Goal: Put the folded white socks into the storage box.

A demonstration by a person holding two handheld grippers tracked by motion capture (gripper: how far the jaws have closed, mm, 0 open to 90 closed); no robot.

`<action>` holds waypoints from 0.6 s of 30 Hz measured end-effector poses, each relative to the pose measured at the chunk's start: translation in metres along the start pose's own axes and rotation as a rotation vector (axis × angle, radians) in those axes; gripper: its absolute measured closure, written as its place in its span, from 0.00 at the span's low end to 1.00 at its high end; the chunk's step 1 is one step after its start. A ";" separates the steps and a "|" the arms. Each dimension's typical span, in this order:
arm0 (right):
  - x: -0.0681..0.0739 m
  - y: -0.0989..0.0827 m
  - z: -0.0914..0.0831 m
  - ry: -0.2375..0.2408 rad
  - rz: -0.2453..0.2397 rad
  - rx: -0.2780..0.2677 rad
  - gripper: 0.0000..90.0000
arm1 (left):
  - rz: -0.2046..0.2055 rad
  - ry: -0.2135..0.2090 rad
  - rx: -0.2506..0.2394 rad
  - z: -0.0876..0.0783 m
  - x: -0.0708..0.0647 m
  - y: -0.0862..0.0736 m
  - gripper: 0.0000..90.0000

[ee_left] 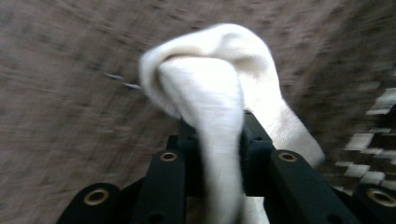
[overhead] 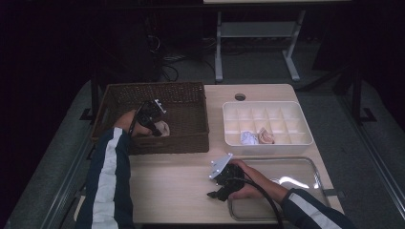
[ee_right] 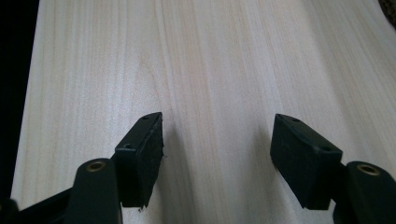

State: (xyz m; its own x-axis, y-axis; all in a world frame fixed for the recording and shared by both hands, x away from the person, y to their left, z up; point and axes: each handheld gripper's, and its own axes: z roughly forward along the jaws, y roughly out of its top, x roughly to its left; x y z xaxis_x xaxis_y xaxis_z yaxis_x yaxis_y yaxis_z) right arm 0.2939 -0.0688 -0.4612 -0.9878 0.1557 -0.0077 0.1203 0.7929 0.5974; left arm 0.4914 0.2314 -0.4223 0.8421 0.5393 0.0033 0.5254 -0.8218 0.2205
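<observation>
Nearest us, the right gripper (overhead: pixel 220 183) rests low on the wooden table (ee_right: pixel 201 65), just left of the metal tray (overhead: pixel 305 167), hand wrapped over it, forearm coming in from the bottom right. Along its own jaws we see bare wood between them: they stand apart, holding nothing. It waits.

Now across to the left gripper (overhead: pixel 152 119). The striped sleeve (overhead: pixel 111 181) reaches forward and over the near wall of the wicker basket (overhead: pixel 191 95), wrist bent so the tool points down and a little to the right into it. And there is the prize: a rolled white sock (ee_left: pixel 210 88), lying in the basket near its front edge, with the jaws pinched on a fold of it. In the left gripper view the cloth runs straight down between the two black pads and bulges out above them in a knot, so this is a clamp on fabric, not a hover.

How will it handle? Light, soft, squashy, nothing to break. It looks likely to sag and swing once lifted, and a loose fold could slip, so the thick rolled part is the safer place to bite.

Farther back, the white divided box (overhead: pixel 267 125) sits to the right of the basket, with a white bundle (overhead: pixel 248 138) and a pinkish bundle (overhead: pixel 265 136) in its front compartments, side by side.
</observation>
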 end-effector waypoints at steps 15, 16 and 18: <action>-0.001 0.000 -0.004 -0.016 0.004 -0.021 0.38 | -0.003 0.206 -0.255 -0.049 -0.013 0.000 0.84; -0.001 0.000 -0.004 -0.017 0.002 -0.021 0.38 | -0.003 0.213 -0.274 -0.053 -0.015 -0.001 0.84; 0.000 0.001 -0.004 -0.015 0.003 -0.018 0.38 | -0.012 0.221 -0.316 -0.061 -0.018 -0.002 0.84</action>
State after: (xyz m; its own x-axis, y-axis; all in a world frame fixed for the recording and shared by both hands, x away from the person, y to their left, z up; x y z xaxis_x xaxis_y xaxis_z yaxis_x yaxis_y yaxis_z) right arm 0.2935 -0.0703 -0.4578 -0.9857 0.1673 -0.0177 0.1217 0.7818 0.6116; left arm 0.4672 0.2345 -0.3637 0.7717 0.6033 0.2015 0.4422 -0.7366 0.5116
